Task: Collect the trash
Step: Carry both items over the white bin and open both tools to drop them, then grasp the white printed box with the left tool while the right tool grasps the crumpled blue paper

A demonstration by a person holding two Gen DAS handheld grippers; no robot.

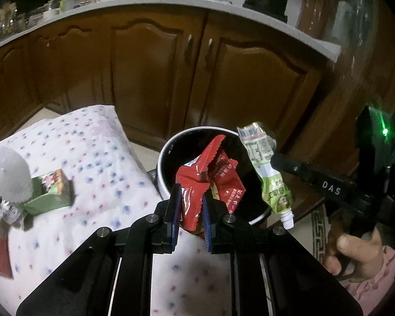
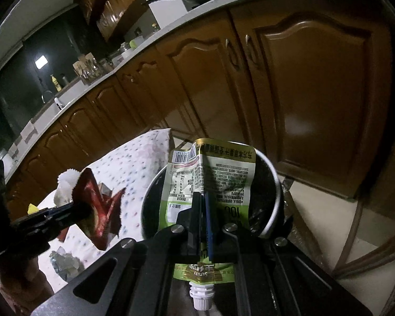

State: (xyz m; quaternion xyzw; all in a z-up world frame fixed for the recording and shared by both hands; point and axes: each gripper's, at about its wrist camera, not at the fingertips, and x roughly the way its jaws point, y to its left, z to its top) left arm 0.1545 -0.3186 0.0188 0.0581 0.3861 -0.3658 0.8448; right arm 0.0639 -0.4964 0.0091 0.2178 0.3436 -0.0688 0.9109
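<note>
My left gripper [image 1: 191, 192] is shut on red snack wrappers [image 1: 210, 176] and holds them over the near rim of a round black bin [image 1: 166, 147] with a white rim. My right gripper [image 2: 201, 200] is shut on a flat green and white drink pouch [image 2: 213, 173] with a white spout, held over the same bin [image 2: 273, 184]. The pouch [image 1: 266, 166] also shows in the left wrist view, at the bin's right edge. The red wrappers [image 2: 97, 202] show at the left in the right wrist view.
A table with a dotted white cloth [image 1: 97, 158] stands left of the bin. On it lie a green carton [image 1: 52, 192], a white crumpled tissue [image 1: 8, 173] and crumpled foil [image 2: 65, 263]. Brown kitchen cabinets [image 1: 158, 65] stand behind, under a white counter.
</note>
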